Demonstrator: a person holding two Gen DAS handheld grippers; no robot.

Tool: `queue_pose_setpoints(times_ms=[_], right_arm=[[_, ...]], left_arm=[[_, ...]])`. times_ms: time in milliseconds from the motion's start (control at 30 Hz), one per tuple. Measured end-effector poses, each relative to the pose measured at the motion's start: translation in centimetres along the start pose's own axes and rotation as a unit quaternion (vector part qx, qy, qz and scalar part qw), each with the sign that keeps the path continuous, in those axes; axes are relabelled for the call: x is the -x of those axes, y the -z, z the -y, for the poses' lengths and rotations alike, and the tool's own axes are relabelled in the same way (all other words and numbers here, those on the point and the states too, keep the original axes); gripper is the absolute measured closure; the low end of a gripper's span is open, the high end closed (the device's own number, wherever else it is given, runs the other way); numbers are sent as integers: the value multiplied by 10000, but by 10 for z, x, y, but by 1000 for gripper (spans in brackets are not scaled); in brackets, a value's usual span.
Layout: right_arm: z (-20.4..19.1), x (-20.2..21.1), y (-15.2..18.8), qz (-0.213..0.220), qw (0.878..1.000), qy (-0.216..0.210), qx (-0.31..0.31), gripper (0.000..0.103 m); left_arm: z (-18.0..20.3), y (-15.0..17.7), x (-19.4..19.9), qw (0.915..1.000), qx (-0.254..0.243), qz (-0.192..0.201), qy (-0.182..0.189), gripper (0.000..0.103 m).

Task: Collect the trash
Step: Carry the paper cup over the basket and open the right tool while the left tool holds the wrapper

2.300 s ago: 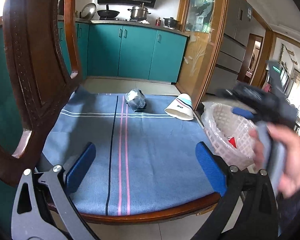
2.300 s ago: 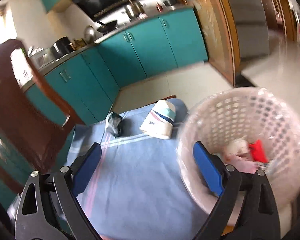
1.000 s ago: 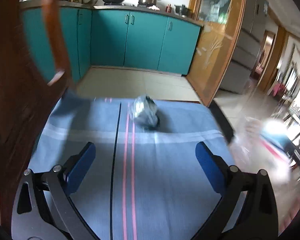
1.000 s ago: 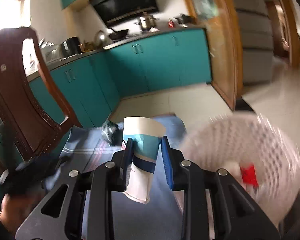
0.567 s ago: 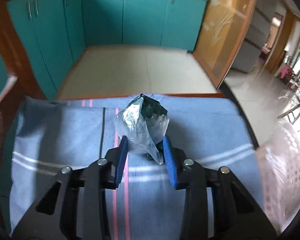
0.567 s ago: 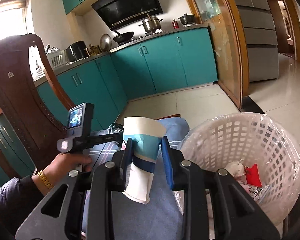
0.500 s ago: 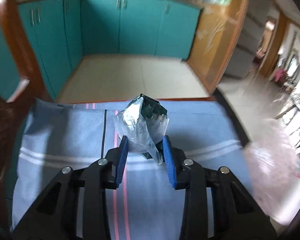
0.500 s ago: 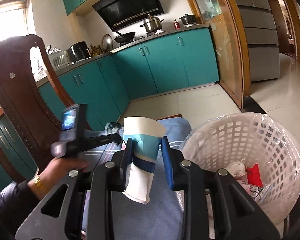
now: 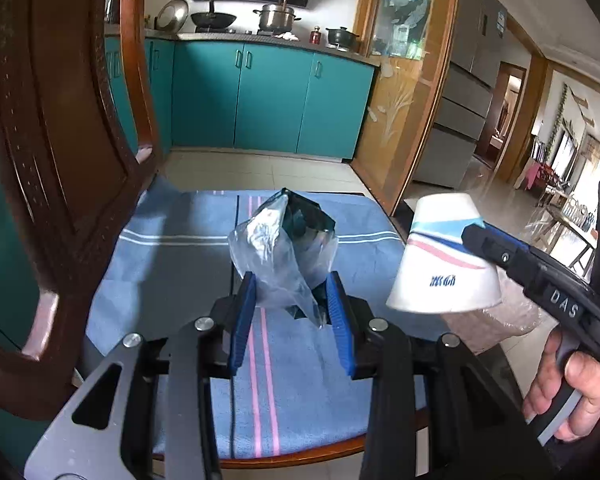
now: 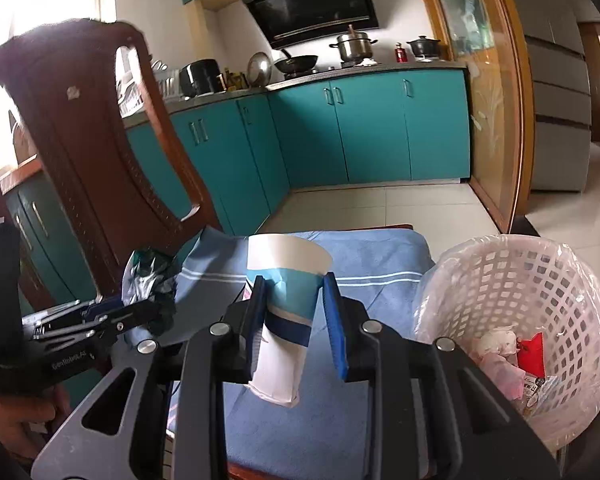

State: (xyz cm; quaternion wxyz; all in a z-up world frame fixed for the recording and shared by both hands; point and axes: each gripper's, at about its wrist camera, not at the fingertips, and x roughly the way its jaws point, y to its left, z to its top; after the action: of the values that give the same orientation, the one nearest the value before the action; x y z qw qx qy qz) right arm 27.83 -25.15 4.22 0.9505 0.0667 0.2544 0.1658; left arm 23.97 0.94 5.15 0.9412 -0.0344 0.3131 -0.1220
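My left gripper [image 9: 292,294] is shut on a crumpled silver and dark green wrapper [image 9: 282,248], held above the blue cloth [image 9: 180,264] on the chair seat. My right gripper [image 10: 294,300] is shut on a white paper cup with blue bands [image 10: 286,276], held above the cloth. The cup also shows at the right of the left wrist view [image 9: 444,258], and the wrapper at the left of the right wrist view [image 10: 148,276]. A white lattice trash basket [image 10: 532,300] with a plastic liner stands to the right of the chair, with paper scraps and a red piece inside.
The dark wooden chair back [image 9: 60,140] rises on the left. Teal kitchen cabinets [image 9: 268,100] stand behind across a tiled floor [image 10: 380,204]. A wood-framed glass partition [image 9: 404,92] is at the right rear.
Both grippers, open over the cloth earlier, closed on the wrapper and the cup. The left gripper has since lifted and pulled back with the wrapper. The right gripper holds the cup nearly still.
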Motion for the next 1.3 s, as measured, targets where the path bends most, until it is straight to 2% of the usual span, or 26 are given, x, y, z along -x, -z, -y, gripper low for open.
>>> queue_pose_setpoints(times_ms=[533,633,733,767,900,967,1033,1067,1233,1300], right_arm=[[-2,1,4,-62,9999,69,113,74],[11,12,-4,177,9995,279,-11,74],[40,27,-15,448,9964,666,-288,74],[57,33,-20,542,9935,913,-420,74],[108,41,-24,546,9840,1427,-921,72],[127,32,-21,230,9832,1515,-995,69],[138,29,-18,147,9800,1636,-1121,46],[142,32,-17,203,9786,1641,-1226,42],[143,52,-23,569,9763,1621,-1320,33],[149,57,-24,670,9740,1673,-1373,33]], left_arm=[[-4,5,-8,9999,81,-98,84,66],[0,6,-8,9999,60,-103,100,66],[3,7,-9,9999,35,-111,127,66],[4,7,-9,9998,23,-114,129,65],[10,9,-14,9997,-38,-165,161,65],[16,10,-17,9996,-91,-205,192,65],[25,11,-20,9993,-188,-242,225,65],[31,12,-22,9990,-247,-263,263,65],[76,10,-33,9964,-493,-350,595,65],[96,7,-40,9947,-598,-394,734,65]])
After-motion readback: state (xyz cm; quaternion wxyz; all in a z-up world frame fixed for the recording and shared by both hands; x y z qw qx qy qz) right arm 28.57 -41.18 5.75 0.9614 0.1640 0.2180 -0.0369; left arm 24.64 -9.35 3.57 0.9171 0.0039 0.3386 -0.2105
